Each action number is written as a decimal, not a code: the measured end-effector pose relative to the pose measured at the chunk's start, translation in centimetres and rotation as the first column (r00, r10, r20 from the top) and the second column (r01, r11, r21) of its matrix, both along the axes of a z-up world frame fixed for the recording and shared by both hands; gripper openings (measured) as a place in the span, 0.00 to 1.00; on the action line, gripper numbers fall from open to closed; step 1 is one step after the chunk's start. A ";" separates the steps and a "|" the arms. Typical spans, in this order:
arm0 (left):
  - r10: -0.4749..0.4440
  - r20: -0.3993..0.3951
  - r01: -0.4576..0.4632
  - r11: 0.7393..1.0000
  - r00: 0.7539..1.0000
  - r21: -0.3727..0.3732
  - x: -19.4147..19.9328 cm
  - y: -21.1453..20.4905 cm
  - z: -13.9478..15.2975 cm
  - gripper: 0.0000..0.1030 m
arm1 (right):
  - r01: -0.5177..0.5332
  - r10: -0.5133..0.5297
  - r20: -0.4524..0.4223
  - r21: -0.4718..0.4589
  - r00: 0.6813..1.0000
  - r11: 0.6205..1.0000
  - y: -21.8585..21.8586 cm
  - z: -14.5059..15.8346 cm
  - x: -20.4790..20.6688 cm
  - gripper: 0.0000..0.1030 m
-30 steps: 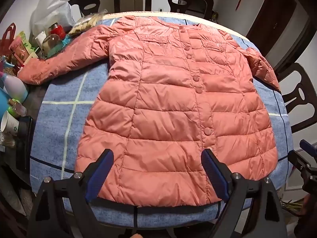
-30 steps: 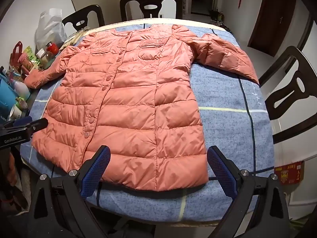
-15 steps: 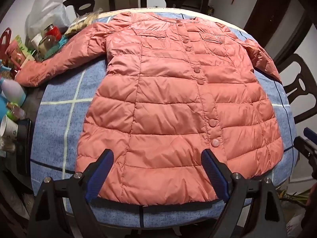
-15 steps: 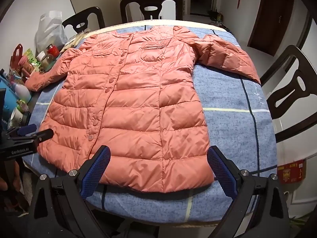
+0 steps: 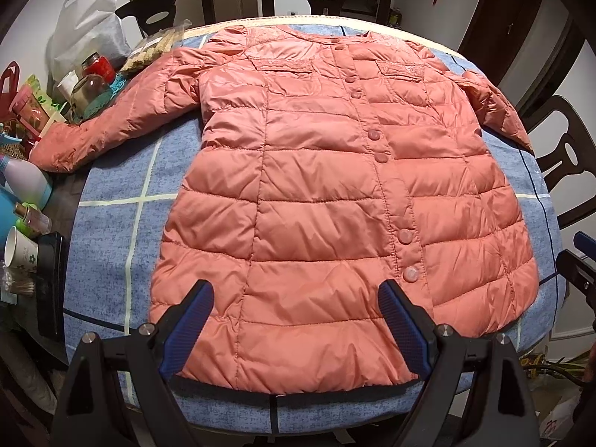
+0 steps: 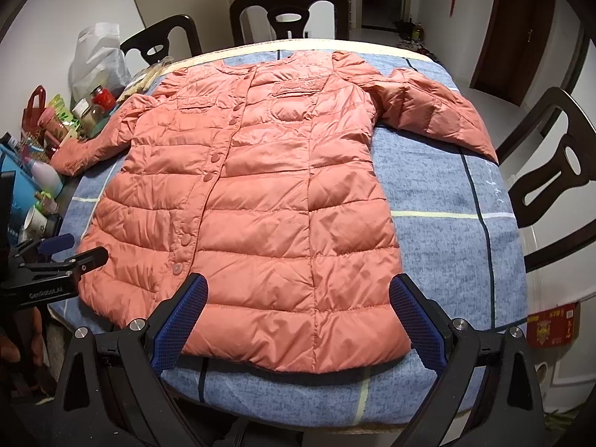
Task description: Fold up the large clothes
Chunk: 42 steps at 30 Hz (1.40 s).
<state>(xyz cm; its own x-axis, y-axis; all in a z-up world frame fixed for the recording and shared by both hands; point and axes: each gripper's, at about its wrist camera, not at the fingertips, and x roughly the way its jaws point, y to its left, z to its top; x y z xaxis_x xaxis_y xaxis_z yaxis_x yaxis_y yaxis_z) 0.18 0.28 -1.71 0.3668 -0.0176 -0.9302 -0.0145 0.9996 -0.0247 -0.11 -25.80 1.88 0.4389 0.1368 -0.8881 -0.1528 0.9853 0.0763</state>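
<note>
A salmon-pink quilted down jacket (image 5: 320, 201) lies flat and buttoned, front up, on a round table with a blue checked cloth (image 5: 111, 223). It also shows in the right wrist view (image 6: 268, 201). Both sleeves are spread out to the sides. My left gripper (image 5: 296, 320) is open and empty, hovering over the left part of the hem. My right gripper (image 6: 298, 316) is open and empty, over the right part of the hem. Each gripper shows at the edge of the other's view, the left one (image 6: 56, 260) and the right one (image 5: 581, 260).
Clutter crowds the table's left edge: jars (image 5: 97, 74), a white plastic bag (image 5: 85, 26), a bottle (image 5: 22, 178), a paper cup (image 5: 18, 249), a dark phone-like slab (image 5: 50, 283). Dark chairs (image 6: 290, 11) ring the table; one stands at the right (image 6: 558, 171).
Both grippers have moved a little forward over the hem, so the jacket sits lower and larger in both views. The jacket has not moved. Both jaws stay open.
</note>
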 end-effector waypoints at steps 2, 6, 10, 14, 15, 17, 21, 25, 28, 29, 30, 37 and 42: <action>0.000 0.000 0.000 1.000 1.000 -0.001 0.0 0.0 0.0 0.88 | -0.002 0.002 -0.003 0.002 1.000 1.000 0.0 0.0 0.0 0.95; 0.006 -0.003 -0.006 1.000 1.000 -0.001 0.0 0.1 0.1 0.88 | -0.009 0.009 -0.009 0.001 1.000 1.000 0.3 -0.1 0.0 0.95; 0.015 -0.011 -0.015 1.000 1.000 -0.010 0.0 0.4 -0.1 0.88 | -0.019 0.019 -0.015 0.002 1.000 1.000 0.6 -0.1 0.0 0.95; 0.027 -0.020 -0.028 0.999 0.999 -0.023 -0.1 0.6 -0.2 0.88 | -0.027 0.027 -0.029 0.000 0.999 1.000 0.7 -0.4 0.1 0.95; 0.029 -0.019 -0.029 0.999 0.999 -0.022 -0.2 0.6 -0.2 0.88 | -0.030 0.030 -0.031 0.000 0.999 1.000 0.8 -0.5 0.0 0.95; 0.030 -0.018 -0.030 0.999 0.999 -0.022 -0.2 0.7 -0.2 0.88 | -0.034 0.034 -0.035 0.000 0.999 0.999 0.8 -0.5 0.1 0.95; 0.032 -0.023 -0.032 0.999 0.999 -0.019 0.0 0.7 -0.2 0.88 | -0.037 0.037 -0.041 0.004 0.998 0.999 0.7 -0.6 0.3 0.95; 0.033 -0.030 -0.033 0.999 0.999 -0.013 0.2 0.6 -0.3 0.88 | -0.039 0.039 -0.041 0.005 0.998 0.999 0.7 -0.7 0.4 0.95; 0.031 -0.032 -0.031 0.999 0.999 -0.011 0.4 0.4 -0.3 0.88 | -0.042 0.042 -0.046 0.012 0.998 0.999 0.6 -0.7 0.5 0.95; 0.029 -0.032 -0.030 1.000 0.999 -0.009 0.4 0.3 -0.3 0.88 | -0.042 0.043 -0.046 0.011 0.998 0.999 0.7 -0.8 0.6 0.95; 0.029 -0.031 -0.029 1.000 0.999 -0.007 0.4 0.2 -0.3 0.88 | -0.043 0.043 -0.047 0.011 0.998 0.999 0.6 -0.8 0.6 0.95; 0.030 -0.028 -0.030 1.000 0.999 0.003 0.5 -0.3 0.0 0.88 | -0.053 0.054 -0.048 0.018 0.997 0.998 0.2 -0.9 0.9 0.95; 0.037 -0.031 -0.036 0.999 0.999 0.009 0.5 -0.3 0.0 0.88 | -0.058 0.059 -0.048 0.022 0.997 0.998 -0.1 -1.0 1.1 0.95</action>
<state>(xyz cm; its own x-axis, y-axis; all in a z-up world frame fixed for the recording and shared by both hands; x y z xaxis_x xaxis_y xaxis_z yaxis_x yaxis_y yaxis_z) 0.65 -0.06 -1.74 0.3383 0.0028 -0.9410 -0.0517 0.9985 -0.0156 0.98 -25.89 0.91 0.3861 0.1798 -0.9048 -0.2056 0.9729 0.1056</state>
